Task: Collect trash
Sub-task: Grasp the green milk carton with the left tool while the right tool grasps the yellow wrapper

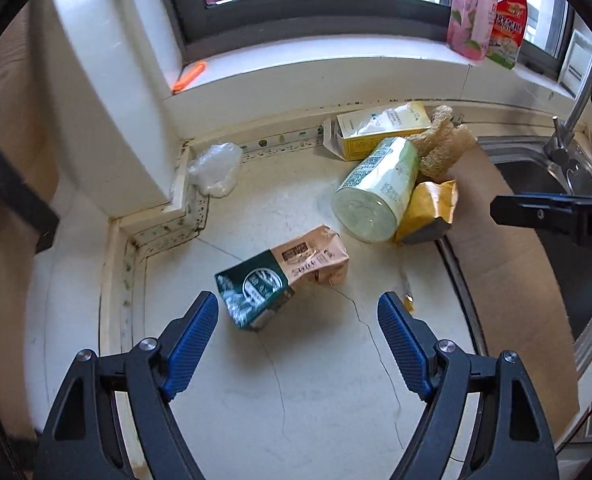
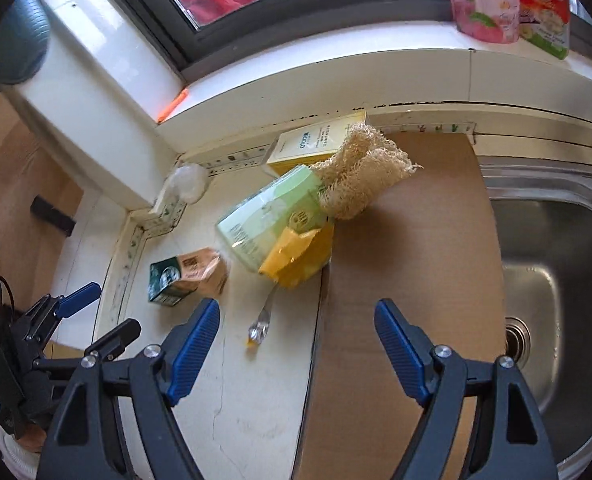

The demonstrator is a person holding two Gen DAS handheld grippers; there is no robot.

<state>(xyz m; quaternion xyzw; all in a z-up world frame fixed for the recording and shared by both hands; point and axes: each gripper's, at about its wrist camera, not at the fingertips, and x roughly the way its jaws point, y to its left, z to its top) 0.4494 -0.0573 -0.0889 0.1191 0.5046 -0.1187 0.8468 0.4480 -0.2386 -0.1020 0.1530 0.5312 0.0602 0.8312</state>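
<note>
A crushed green and tan carton lies on the white counter just ahead of my open, empty left gripper; it shows at the left in the right wrist view. Behind it lie a pale green can on its side, a yellow packet, a yellow-white box, a loofah and a clear plastic wad. My right gripper is open and empty above the counter edge and cardboard, near a small clear wrapper. It also shows at the right edge of the left wrist view.
A brown cardboard sheet lies between the trash and the steel sink with its tap. Pink and red pouches stand on the window sill. A white wall column bounds the counter at the left.
</note>
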